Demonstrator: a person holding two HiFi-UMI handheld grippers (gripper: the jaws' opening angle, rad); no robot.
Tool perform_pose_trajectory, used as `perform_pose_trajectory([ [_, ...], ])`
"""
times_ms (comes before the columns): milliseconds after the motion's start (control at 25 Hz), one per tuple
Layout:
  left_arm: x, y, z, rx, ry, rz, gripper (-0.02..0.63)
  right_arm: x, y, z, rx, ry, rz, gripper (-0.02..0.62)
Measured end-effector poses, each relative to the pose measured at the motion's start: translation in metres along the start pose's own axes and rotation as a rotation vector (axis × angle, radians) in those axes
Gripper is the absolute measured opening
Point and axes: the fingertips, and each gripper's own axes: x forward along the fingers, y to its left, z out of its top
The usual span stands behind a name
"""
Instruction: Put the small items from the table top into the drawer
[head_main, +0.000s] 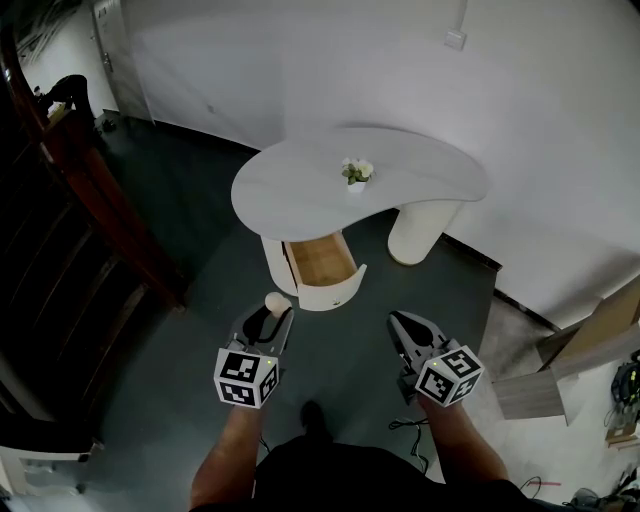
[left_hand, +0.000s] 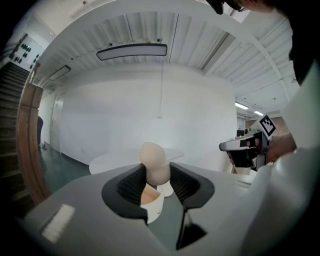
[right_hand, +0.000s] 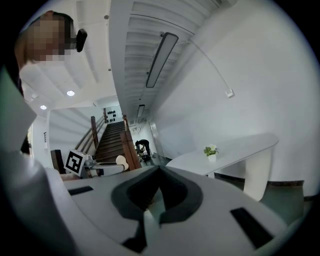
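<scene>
A white kidney-shaped table (head_main: 300, 185) stands ahead, with its wood-lined drawer (head_main: 322, 262) pulled open below the top and showing nothing inside. A small potted plant (head_main: 357, 174) sits on the tabletop. My left gripper (head_main: 277, 310) hovers over the floor just short of the drawer, shut on a pale beige egg-shaped item (head_main: 276, 301). In the left gripper view that item (left_hand: 154, 162) stands upright between the dark pads, with the drawer (left_hand: 149, 199) seen beyond them. My right gripper (head_main: 397, 320) is level with the left, its jaws shut to a point with nothing between them. The plant (right_hand: 212, 151) also shows in the right gripper view.
A dark wooden staircase (head_main: 90, 200) runs along the left. Boards and cardboard (head_main: 570, 360) lean at the right by the white wall. A thin cable (head_main: 405, 425) lies on the dark floor near my foot (head_main: 312, 415). The table's round white leg (head_main: 420, 230) stands right of the drawer.
</scene>
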Motion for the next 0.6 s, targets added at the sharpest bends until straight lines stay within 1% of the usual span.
perform_pose_trajectory([
  [120, 0.016, 0.021, 0.001, -0.009, 0.009, -0.01, 0.153, 0.025, -0.005, 0.009, -0.007, -0.003, -0.007, 0.01],
  [280, 0.029, 0.036, 0.008, -0.006, 0.005, -0.022, 0.153, 0.039, -0.012, 0.024, -0.019, -0.026, -0.02, 0.009],
  [440, 0.039, 0.044, 0.012, -0.012, 0.002, -0.027, 0.155, 0.055, -0.018, 0.023, -0.013, 0.005, -0.02, 0.01],
  [600, 0.055, 0.048, 0.008, -0.021, 0.018, -0.024, 0.155, 0.074, -0.028, 0.02, -0.002, 0.013, 0.006, 0.009],
])
